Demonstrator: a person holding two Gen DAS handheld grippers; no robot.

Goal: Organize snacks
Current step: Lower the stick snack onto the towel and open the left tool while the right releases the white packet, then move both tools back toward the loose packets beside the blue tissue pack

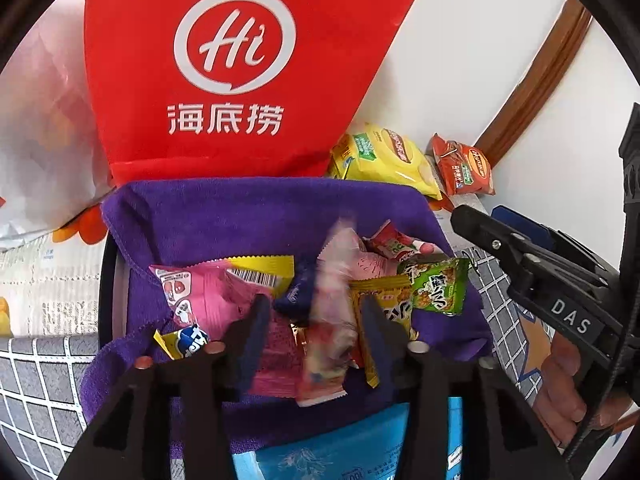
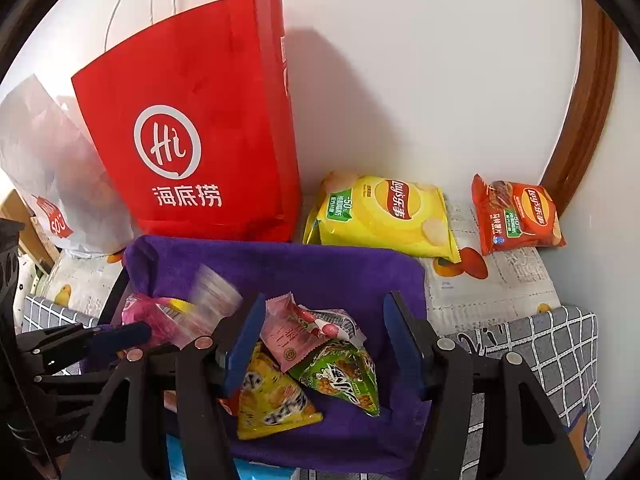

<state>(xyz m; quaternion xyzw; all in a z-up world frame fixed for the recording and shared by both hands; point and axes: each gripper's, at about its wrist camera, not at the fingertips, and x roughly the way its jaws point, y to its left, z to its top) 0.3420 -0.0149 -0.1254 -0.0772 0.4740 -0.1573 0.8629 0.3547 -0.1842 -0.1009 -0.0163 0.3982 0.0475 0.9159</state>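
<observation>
Purple cloth lines a shallow tray in the lower middle of both views, apparently so the small packets land softly and stay gathered in one spot. Inside it lie a pink packet, a yellow packet, a green packet and a pale pink packet, heaped loosely and overlapping.

In the left wrist view, the left tool sits low over the pile with its jaws apart. A blurred pink wrapper hangs between them, and the pads do not seem to press on it. The smear suggests it is dropping into the tray. Only one moment is shown, so this remains a judgement.

The right tool hovers over the right half of the tray, jaws apart and holding nothing. The green and pale pink packets are seen between its fingers, probably because it is lined up for a next pick or waiting its turn.

At the back, a red paper bag stands against the wall, perhaps the source of the snacks. To its right, a yellow crisp bag and an orange crisp bag lie flat on the worktop, outside the tray. They are larger, which may be why they sit apart. Sorting looks partly done.
</observation>
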